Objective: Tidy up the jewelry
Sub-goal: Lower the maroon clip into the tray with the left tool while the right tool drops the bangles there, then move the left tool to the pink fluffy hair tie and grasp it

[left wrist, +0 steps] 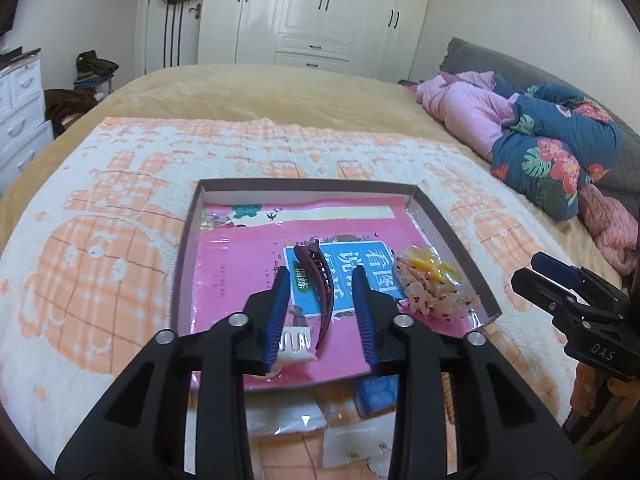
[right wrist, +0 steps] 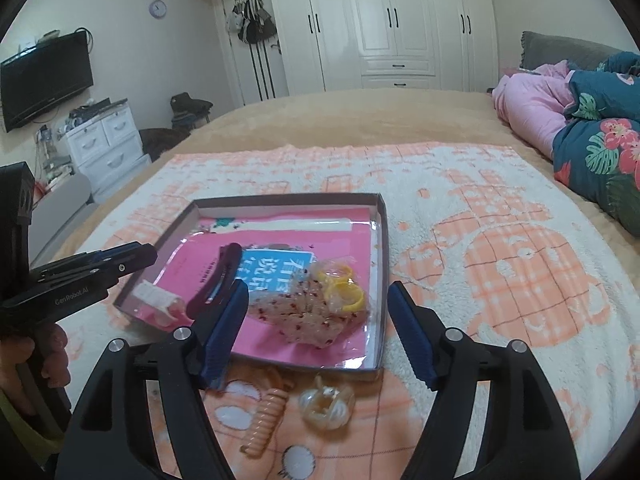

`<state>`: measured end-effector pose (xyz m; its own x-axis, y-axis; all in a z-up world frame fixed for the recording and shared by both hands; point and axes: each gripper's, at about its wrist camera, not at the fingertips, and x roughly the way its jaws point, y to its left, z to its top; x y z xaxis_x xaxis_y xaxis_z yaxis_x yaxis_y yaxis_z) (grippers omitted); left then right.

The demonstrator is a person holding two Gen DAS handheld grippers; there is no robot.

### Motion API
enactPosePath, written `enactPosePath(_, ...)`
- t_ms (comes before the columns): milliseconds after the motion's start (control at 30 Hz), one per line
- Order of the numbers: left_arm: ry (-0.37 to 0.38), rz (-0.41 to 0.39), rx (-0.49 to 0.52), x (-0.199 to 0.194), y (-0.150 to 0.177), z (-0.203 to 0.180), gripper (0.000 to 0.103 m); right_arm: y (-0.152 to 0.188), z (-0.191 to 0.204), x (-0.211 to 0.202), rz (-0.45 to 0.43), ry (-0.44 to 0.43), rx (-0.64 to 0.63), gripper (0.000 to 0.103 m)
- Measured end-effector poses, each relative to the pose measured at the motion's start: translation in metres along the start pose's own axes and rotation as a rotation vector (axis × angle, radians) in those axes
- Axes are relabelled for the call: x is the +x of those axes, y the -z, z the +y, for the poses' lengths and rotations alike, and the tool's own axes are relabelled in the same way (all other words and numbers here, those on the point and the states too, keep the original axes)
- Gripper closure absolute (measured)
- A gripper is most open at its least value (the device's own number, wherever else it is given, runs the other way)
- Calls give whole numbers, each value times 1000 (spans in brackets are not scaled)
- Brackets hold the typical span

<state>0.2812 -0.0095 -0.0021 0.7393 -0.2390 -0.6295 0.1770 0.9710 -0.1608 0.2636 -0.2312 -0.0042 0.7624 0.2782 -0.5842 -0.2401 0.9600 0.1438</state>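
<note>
A shallow dark-rimmed box (left wrist: 448, 236) (right wrist: 382, 264) with a pink book inside lies on the towel. In it are a maroon hair clip (left wrist: 322, 292) (right wrist: 216, 280), a white comb clip (left wrist: 296, 342) (right wrist: 158, 296), a speckled clear scrunchie (left wrist: 432, 294) (right wrist: 312, 314) and yellow rings in a bag (left wrist: 430, 262) (right wrist: 342, 284). My left gripper (left wrist: 322, 312) is open and empty, its fingers either side of the maroon clip. My right gripper (right wrist: 318, 320) is open and empty above the scrunchie. On the towel before the box lie an orange spiral hair tie (right wrist: 266, 420) and a translucent claw clip (right wrist: 326, 404).
The orange-and-white towel (right wrist: 500, 260) covers a tan bed. A bundle of pink and floral bedding (left wrist: 540, 140) lies at the right. A blue item (left wrist: 376, 394) lies by the box's near edge. A white drawer unit (right wrist: 104, 140) stands left of the bed.
</note>
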Motion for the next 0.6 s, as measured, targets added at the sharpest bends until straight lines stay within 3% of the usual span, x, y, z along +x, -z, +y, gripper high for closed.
enactPosePath(600, -39, -70, -23, -56, 40, -12, 35, 29, 7, -55, -54, -19, -11, 20)
